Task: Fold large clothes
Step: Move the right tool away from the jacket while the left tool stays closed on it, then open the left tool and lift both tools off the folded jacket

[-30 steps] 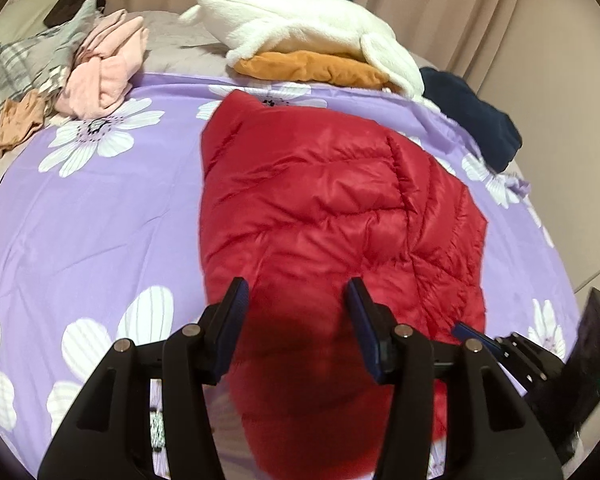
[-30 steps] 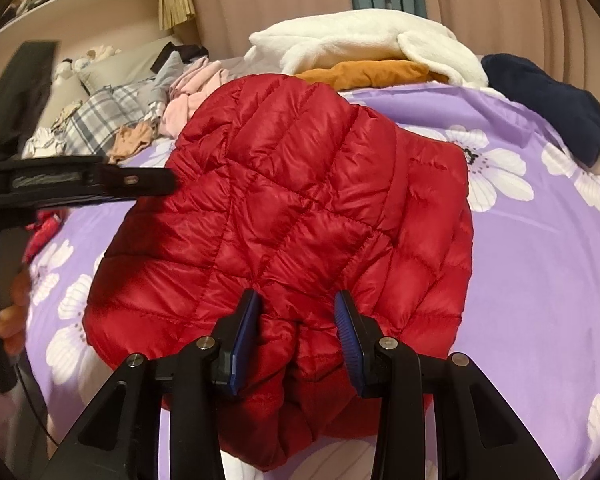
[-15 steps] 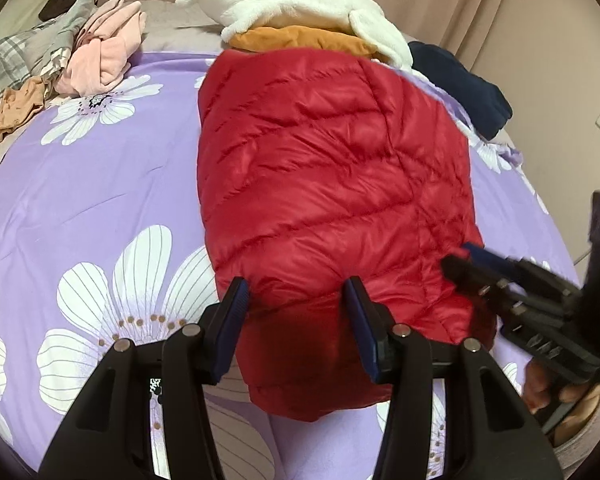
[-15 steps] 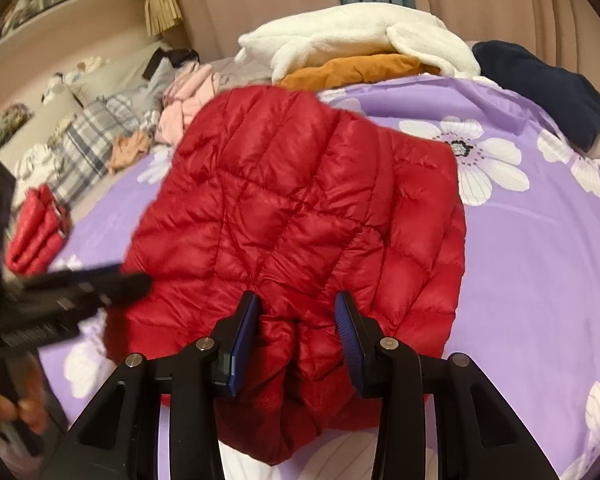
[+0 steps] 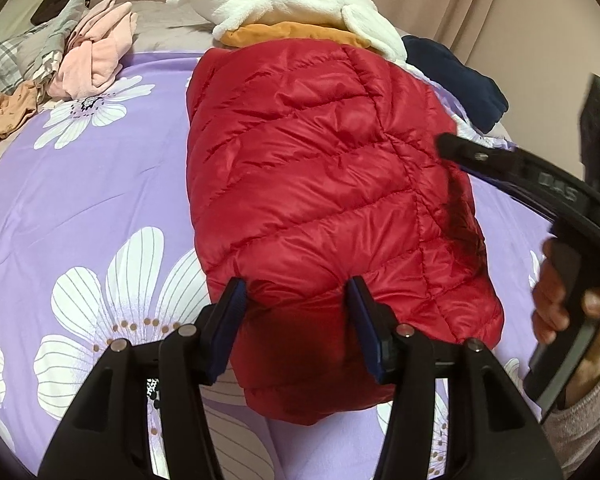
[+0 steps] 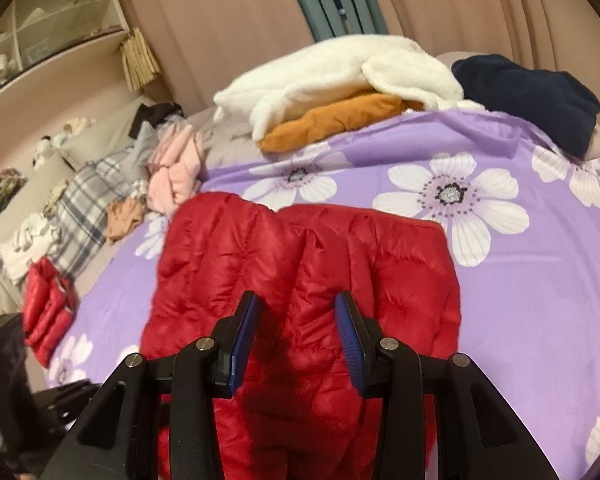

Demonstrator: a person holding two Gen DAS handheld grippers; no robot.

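A red quilted puffer jacket (image 5: 320, 168) lies lengthwise on the purple flowered sheet (image 5: 80, 180). My left gripper (image 5: 296, 304) has the jacket's near edge bunched between its blue pads, and its jaws are opening slightly. My right gripper (image 6: 296, 316) is shut on another edge of the jacket (image 6: 300, 260) and holds it raised off the bed. In the left wrist view the right gripper (image 5: 452, 152) reaches over the jacket's right side, with a hand (image 5: 560, 304) on its grip.
At the head of the bed a white fleece (image 5: 300, 0) lies on an orange garment (image 5: 292, 32), with a navy one (image 5: 456, 76) to the right. Pink clothes (image 5: 96, 52) and plaid fabric (image 6: 88, 208) sit left. A small red bundle (image 6: 48, 312) lies at the bed's left edge.
My right gripper has lifted its edge of the jacket and rolled, so its view now tilts up toward the curtains. In the left view the jacket looks nearer and the right gripper has risen.
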